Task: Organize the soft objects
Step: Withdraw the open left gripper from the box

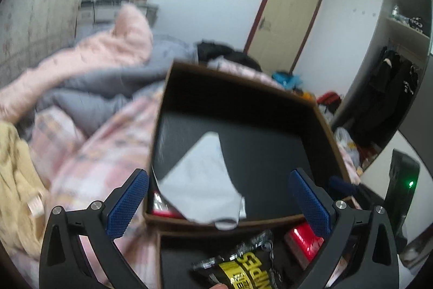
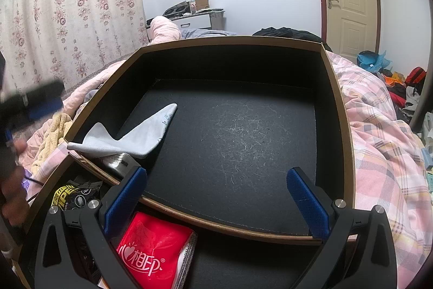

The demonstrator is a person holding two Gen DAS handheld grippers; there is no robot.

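Observation:
A black-lined cardboard box sits on the bed. A white cloth lies in its left corner, draped over the rim. In the left wrist view this white cloth hangs over the near wall of the box. My left gripper stands wide open just short of the cloth, and its blue pads touch nothing. My right gripper is open over the box's near rim, holding nothing. The left gripper shows as a blur at the left edge of the right wrist view.
A second, lower tray in front holds a red tissue pack and a black-and-yellow packet. A yellow knit lies left of the box on the pink checked bedding. Grey and pink quilts are heaped behind.

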